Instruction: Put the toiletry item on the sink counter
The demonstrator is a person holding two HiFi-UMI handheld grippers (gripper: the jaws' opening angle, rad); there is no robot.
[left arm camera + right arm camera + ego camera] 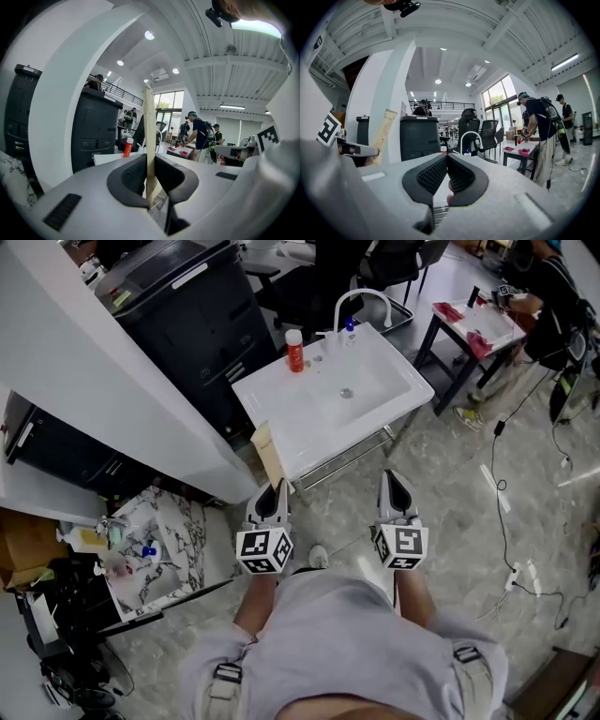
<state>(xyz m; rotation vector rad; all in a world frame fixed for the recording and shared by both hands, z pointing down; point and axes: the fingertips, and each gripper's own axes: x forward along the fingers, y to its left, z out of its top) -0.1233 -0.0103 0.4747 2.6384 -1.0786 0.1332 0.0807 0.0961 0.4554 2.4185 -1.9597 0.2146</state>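
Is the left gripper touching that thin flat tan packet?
Touching. The left gripper view shows the left gripper with both jaws pressed against the thin flat tan packet, which stands upright between them.

bright, even ceiling light (windows glare); fisheye edges bend, near jaws blur.

Head camera: high above, aimed steeply down over my left gripper (278, 488) and right gripper (393, 479), white sink (309, 427) just ahead. Gripper cameras: each close behind its own jaws, facing forward toward the sink. All three views share the black cabinet (187, 315) and the tan packet (269, 454) in my left jaws.
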